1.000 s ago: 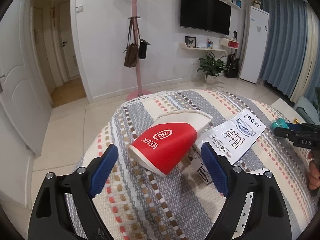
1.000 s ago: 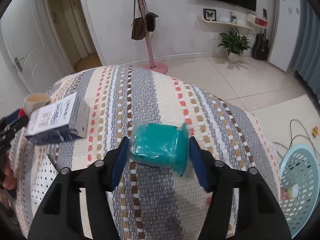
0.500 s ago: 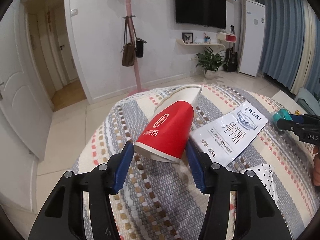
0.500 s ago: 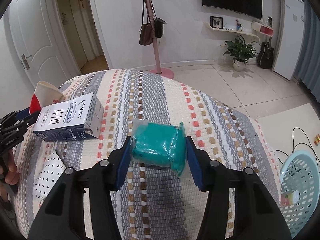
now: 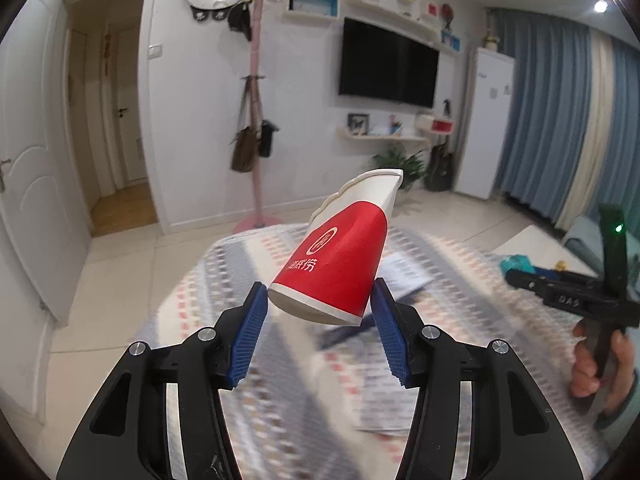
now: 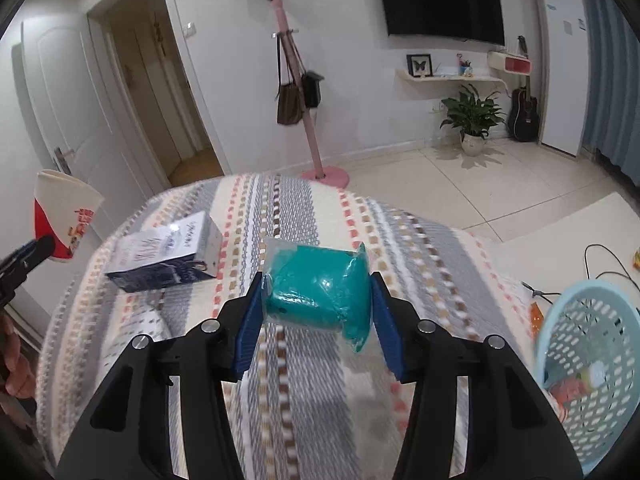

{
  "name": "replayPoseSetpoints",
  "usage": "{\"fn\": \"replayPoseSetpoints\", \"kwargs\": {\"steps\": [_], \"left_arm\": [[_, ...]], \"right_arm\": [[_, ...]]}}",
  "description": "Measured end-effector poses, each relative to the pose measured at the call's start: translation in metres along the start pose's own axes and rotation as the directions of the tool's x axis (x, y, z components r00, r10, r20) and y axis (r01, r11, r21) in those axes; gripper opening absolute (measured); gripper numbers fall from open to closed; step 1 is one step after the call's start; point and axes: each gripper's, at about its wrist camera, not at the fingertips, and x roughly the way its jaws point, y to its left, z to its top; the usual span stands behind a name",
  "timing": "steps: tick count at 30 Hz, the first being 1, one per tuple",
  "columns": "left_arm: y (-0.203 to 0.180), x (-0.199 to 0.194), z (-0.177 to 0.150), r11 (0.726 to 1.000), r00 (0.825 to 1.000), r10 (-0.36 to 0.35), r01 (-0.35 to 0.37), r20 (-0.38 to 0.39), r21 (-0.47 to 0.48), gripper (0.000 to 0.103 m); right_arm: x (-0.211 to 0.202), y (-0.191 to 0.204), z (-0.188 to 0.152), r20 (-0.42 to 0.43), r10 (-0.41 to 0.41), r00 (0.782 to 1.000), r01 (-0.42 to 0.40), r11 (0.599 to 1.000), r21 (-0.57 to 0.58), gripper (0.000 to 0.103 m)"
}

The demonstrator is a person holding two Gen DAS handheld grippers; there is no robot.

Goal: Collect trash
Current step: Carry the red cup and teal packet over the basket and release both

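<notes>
Striped cloth covers the table (image 6: pixel 320 208), a milk carton (image 6: pixel 168 254) lying at its left. Left gripper (image 5: pixel 318 312) pinches a red paper cup (image 5: pixel 340 256) aloft; right gripper (image 6: pixel 318 308) clamps a teal wrapped packet (image 6: pixel 320 288). Carry-off seems underway: next, both likely go right to the blue basket (image 6: pixel 592 344).

Your bench (image 6: pixel 280 208) fills the middle and lower part of the right wrist view, covered by a woven cloth in grey, cream, red and brown stripes. A blue and white milk carton (image 6: pixel 166 254) lies on its side at centre left. Below it, at lower left, you can see a white piece with small dark marks (image 6: pixel 150 326), too blurred to identify.
</notes>
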Motion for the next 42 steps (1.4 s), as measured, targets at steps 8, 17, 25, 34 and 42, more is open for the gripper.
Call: {"fn": "replayPoseSetpoints", "kwargs": {"steps": [8,17,25,34,42], "left_arm": [[-0.087,-0.013,0.001,0.989,0.989,-0.142,0.143,0.033,-0.036,0.052],[-0.194,0.012,0.002,0.964,0.962,-0.266,0.266,-0.054,-0.015,0.052],[-0.267,0.061,-0.004,0.949,0.929,-0.311,0.315,-0.203,-0.01,0.052],[-0.35,0.131,-0.042,0.92,0.85,-0.358,0.393,-0.388,0.011,0.052],[-0.377,0.147,-0.051,0.897,0.821,-0.402,0.442,-0.406,0.004,0.067]], "right_arm": [[-0.075,-0.042,-0.003,0.076,-0.071,0.995,0.069,0.997,0.028,0.048],[-0.116,-0.117,-0.01,0.065,-0.179,0.982,0.169,0.975,0.143,0.048],[-0.115,-0.193,-0.04,-0.039,-0.254,0.966,0.255,0.925,0.282,0.048],[-0.104,-0.249,-0.074,-0.156,-0.301,0.941,0.337,0.876,0.345,0.051],[-0.107,-0.274,-0.09,-0.188,-0.305,0.933,0.356,0.854,0.379,0.061]]}}
